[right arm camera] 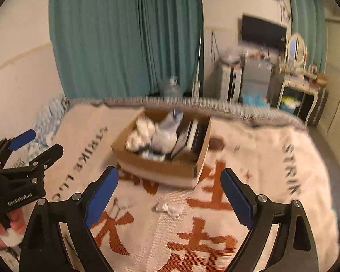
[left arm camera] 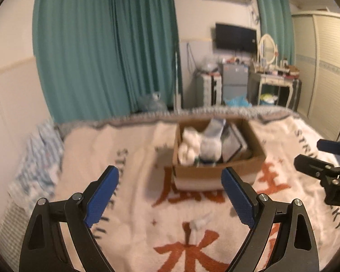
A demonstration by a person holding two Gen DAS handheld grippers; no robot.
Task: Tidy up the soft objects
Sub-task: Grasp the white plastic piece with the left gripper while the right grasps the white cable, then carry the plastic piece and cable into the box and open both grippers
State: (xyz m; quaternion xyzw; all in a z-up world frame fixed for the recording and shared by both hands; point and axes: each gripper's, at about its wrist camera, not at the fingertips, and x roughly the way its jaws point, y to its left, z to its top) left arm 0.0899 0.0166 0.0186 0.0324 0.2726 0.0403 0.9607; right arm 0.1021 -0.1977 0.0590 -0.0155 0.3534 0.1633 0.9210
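A cardboard box (left arm camera: 256,158) (right arm camera: 133,156) stands on a cream blanket (left arm camera: 133,158) (right arm camera: 256,163) with orange characters. It holds white soft bundles (left arm camera: 188,145) (right arm camera: 142,133), a pale blue-white one (left arm camera: 212,140) (right arm camera: 166,133) and dark flat items on edge. One small white sock (right arm camera: 170,208) (left arm camera: 199,222) lies loose in front of the box, another white piece (right arm camera: 122,202) to its left. My left gripper (left arm camera: 170,174) (right arm camera: 46,141) and right gripper (right arm camera: 169,172) (left arm camera: 308,151) hover short of the box, both open with nothing between the blue pads.
A striped cloth (left arm camera: 38,158) is bunched at the bed's left edge. Teal curtains (left arm camera: 102,45) hang behind. A small fridge (left arm camera: 234,83), a dressing table (left arm camera: 276,79) and a wardrobe (left arm camera: 324,68) stand beyond the bed's far edge. A hand (right arm camera: 13,224) grips the left tool.
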